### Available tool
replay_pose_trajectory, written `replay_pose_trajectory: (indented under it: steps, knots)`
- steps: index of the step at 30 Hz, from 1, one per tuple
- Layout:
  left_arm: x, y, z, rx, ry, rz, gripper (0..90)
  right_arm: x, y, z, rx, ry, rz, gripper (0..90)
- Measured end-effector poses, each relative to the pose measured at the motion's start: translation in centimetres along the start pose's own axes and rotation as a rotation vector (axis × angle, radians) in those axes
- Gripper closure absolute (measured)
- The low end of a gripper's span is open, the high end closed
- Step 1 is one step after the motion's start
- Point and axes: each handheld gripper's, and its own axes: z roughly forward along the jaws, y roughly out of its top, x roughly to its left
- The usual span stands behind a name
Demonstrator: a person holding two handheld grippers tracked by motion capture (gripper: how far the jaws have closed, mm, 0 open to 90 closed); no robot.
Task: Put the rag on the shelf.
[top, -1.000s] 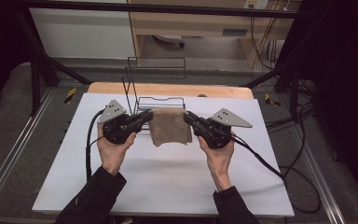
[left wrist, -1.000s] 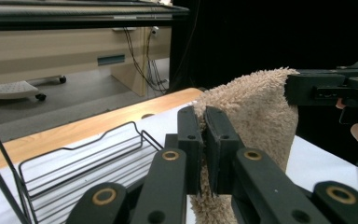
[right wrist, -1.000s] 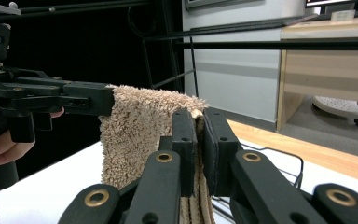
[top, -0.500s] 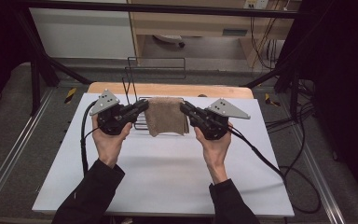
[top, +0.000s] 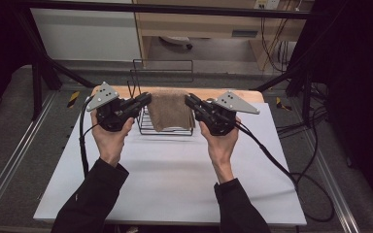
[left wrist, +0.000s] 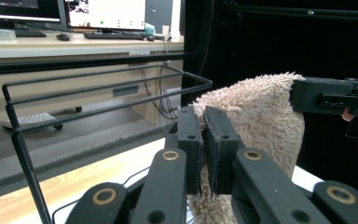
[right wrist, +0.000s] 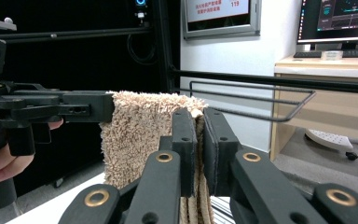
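Note:
A brown terry towel (top: pixel 171 110) hangs stretched between my two grippers, lifted in front of a black wire rack (top: pixel 164 104). My left gripper (top: pixel 147 98) is shut on the towel's left top corner. My right gripper (top: pixel 188 100) is shut on its right top corner. In the left gripper view the towel (left wrist: pixel 261 121) is pinched between my jaws, with the wire rack (left wrist: pixel 98 93) to the left and the other gripper at the right edge. In the right gripper view the towel (right wrist: pixel 137 135) drapes down from both grips.
The white table top (top: pixel 170 179) lies under my forearms, with a wooden strip (top: pixel 209 92) along its far edge. Cables (top: pixel 272 155) trail from the grippers to the right. A desk with monitors (left wrist: pixel 102 14) stands behind the rack.
Both hands have risen and moved toward the far edge, carrying the towel up so it now hangs in front of the wire rack's top.

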Motion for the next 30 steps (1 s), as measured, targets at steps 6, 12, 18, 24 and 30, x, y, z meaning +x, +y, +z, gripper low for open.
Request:
replay_pose_trajectory:
  steps: [6, 12, 18, 24, 30]
  knots:
    - [0.4, 1.1, -0.1, -0.02, 0.009, 0.01, 85.3, 0.0, 1.0, 0.6, -0.01, -0.003, -0.008, 84.2]
    - [0.8, 1.9, -0.2, -0.029, 0.018, 0.008, 85.3, 0.1, 1.9, 1.2, -0.02, -0.003, -0.018, 84.2]
    - [1.2, 2.8, -0.1, -0.036, 0.027, 0.02, 85.3, 0.1, 2.5, 1.7, -0.031, -0.005, -0.018, 84.2]
    - [1.7, 3.7, 0.0, -0.047, 0.03, 0.01, 85.3, 0.1, 3.3, 2.2, -0.047, -0.004, -0.013, 84.2]
    - [2.0, 4.5, 0.1, -0.051, 0.038, 0.022, 85.3, 0.1, 3.8, 2.8, -0.056, -0.012, -0.011, 84.2]
